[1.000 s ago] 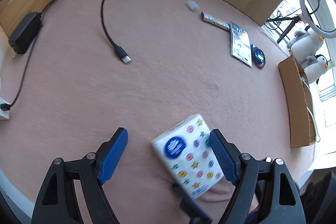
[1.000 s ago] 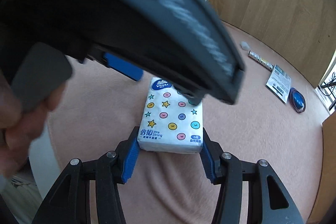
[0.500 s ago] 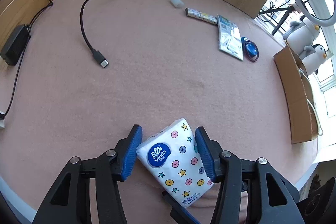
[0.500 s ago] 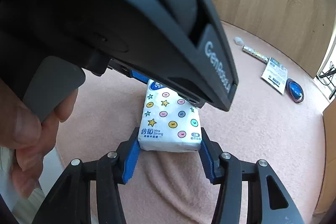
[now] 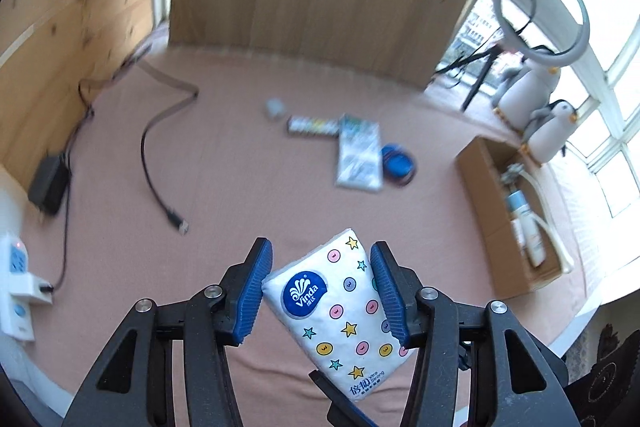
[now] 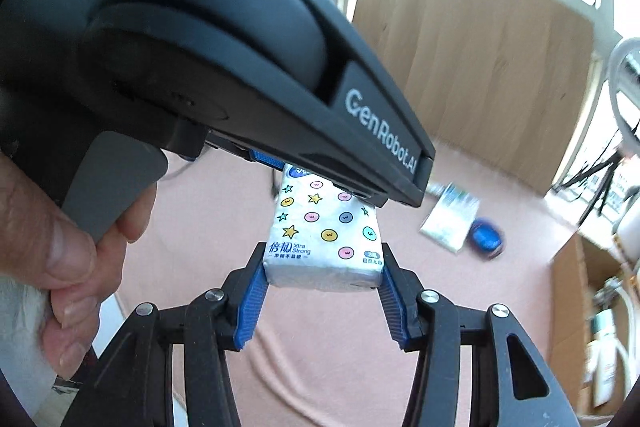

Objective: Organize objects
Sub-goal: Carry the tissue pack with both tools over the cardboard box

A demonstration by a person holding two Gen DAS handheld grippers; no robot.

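While gripped: one tissue pack [image 5: 340, 311], two grippers' fingers [image 6: 250, 301].

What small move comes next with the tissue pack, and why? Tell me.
Probably carry the tissue pack toward the cardboard box on the right. Both the left gripper and the right gripper are clamped on it, and the box already holds items.
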